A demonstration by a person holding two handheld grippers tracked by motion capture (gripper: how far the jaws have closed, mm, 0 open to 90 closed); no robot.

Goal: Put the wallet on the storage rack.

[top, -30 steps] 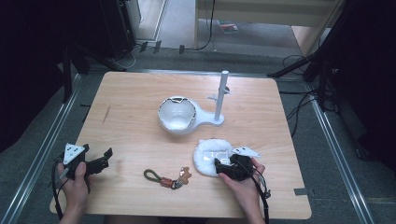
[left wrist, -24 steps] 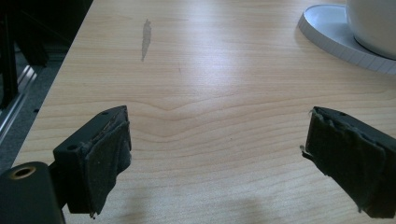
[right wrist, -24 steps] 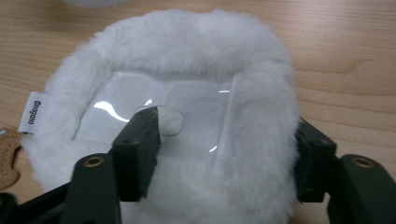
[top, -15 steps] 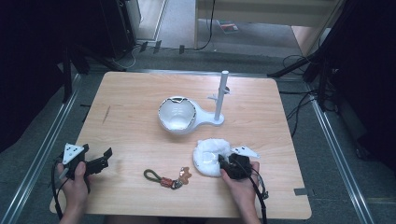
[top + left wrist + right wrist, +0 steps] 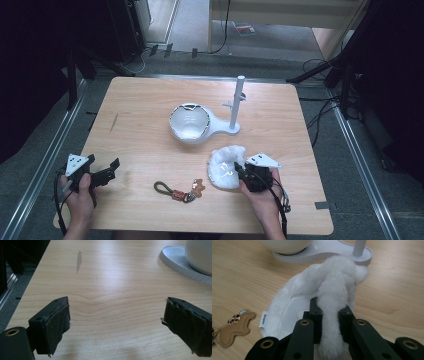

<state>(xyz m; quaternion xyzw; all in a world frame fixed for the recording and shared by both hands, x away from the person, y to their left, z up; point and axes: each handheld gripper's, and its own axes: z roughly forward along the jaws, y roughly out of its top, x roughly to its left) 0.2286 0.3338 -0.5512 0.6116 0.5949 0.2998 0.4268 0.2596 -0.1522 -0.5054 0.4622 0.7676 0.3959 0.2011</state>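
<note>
- The white fluffy earmuffs (image 5: 322,297) lay on the bench (image 5: 150,145) near its front right, just in front of the white stand (image 5: 235,107). One furry strip of them ran back between the jaws of the right gripper (image 5: 240,171), which were clenched on it.
- Only that soft band was held, so the fur could slide out of the grasp if the earmuffs were lifted quickly, and the rest would sag or swing.
- The far end of the earmuffs touched or nearly touched the stand's flat base (image 5: 332,251). A pull toward the post could snag the fur there and drag or tip the stand.
- The white bowl-shaped holder (image 5: 189,122) sat on the same base, so a knock to the stand would likely shift it too.
- The keychain with a brown bear charm (image 5: 233,327) lay just beside the earmuffs on the left; a low sweep could push it along the bench.
- The left gripper (image 5: 102,172) hovered over bare wood at the front left, jaws released and wide, well apart from everything and posing little risk.
</note>
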